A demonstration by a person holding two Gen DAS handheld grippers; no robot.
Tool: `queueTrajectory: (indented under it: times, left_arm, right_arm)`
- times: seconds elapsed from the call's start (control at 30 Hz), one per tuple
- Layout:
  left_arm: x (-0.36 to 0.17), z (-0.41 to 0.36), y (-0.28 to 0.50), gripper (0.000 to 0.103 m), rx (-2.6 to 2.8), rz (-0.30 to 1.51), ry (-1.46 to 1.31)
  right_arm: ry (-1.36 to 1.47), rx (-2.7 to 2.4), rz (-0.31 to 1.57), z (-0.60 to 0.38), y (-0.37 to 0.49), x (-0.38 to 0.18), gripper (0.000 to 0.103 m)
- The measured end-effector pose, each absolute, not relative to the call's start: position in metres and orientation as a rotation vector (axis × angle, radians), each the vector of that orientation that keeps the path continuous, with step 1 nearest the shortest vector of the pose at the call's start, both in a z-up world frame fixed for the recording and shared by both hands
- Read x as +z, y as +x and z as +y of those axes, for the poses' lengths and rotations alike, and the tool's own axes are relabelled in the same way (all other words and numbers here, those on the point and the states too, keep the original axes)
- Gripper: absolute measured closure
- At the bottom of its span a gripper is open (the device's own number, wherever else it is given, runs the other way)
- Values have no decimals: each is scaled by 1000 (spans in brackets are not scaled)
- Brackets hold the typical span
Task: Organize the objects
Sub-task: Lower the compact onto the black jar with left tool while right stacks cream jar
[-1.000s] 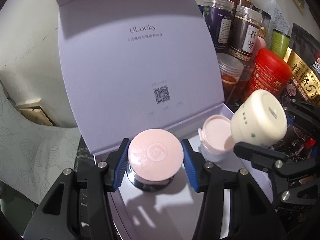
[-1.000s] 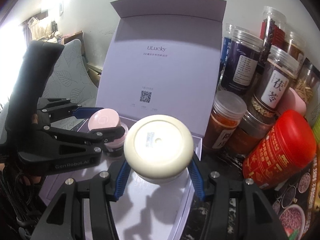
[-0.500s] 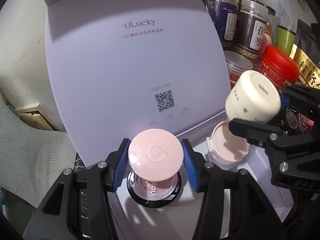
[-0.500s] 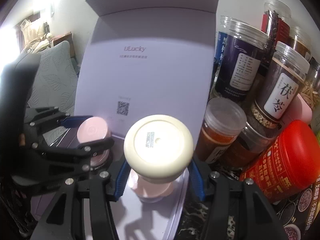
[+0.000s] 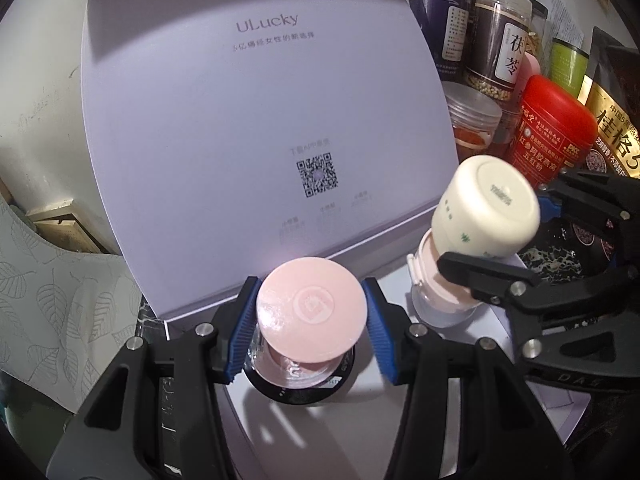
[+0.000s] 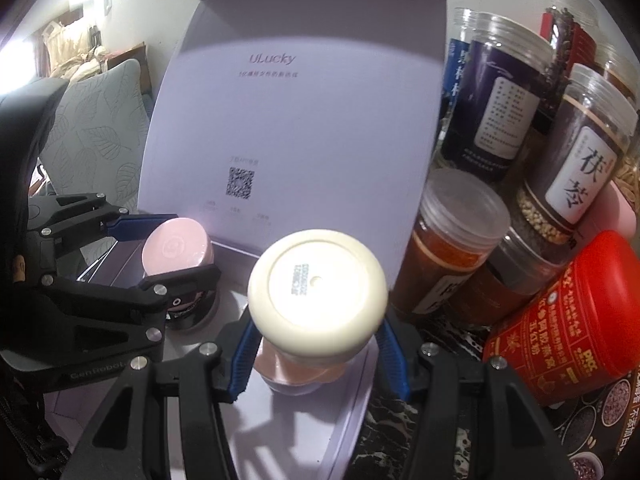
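An open pale lilac gift box [image 5: 256, 112] stands with its lid upright, its tray [image 5: 320, 432] below my grippers. My left gripper [image 5: 306, 330] is shut on a pink-lidded jar [image 5: 310, 310], held over a black round recess [image 5: 296, 390] in the tray. My right gripper [image 6: 316, 356] is shut on a cream bottle [image 6: 316, 280], held upside down over a pink-capped container [image 6: 296, 372] standing in the tray. The bottle also shows in the left wrist view [image 5: 486, 212], above that container [image 5: 440, 296].
Clear jars of grains and spices [image 6: 520, 128] crowd the box's right side. A red tin [image 6: 572, 320] and a printed pouch [image 5: 616, 120] stand beside them. A leaf-patterned cushion [image 5: 48, 300] lies to the left, with a wall behind.
Both grippers have moved forward and down toward the box tray. The pink-lidded jar now sits over the black recess. The cream bottle has come down close over the pink-capped container.
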State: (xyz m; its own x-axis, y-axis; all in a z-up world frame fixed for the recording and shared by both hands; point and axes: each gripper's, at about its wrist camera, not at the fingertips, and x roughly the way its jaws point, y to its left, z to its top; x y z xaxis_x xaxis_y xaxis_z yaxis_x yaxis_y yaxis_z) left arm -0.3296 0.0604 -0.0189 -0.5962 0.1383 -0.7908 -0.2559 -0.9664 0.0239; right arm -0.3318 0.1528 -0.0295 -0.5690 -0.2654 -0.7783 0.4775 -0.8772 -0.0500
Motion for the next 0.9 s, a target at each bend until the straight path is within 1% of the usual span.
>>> queueTrajectory:
  times: [0.1,0.3,0.73,0.9]
  left_arm:
    - [-19,58,-329,54,2624,182,-1277]
    - [-24,61,-329,54,2621,214,-1306]
    - [-29,59,-330,54,2598,172,-1335]
    - [-39,59,-335,54,2566,148,-1380]
  right_arm:
    - [1154,-2424,363,149,-333,-34,48]
    - [1148,-2416,370,150,-335,-31,48]
    - [1157,-2411,373,149,-334,-31,48]
    - [1158,-2410,359,152,-333,-31,48]
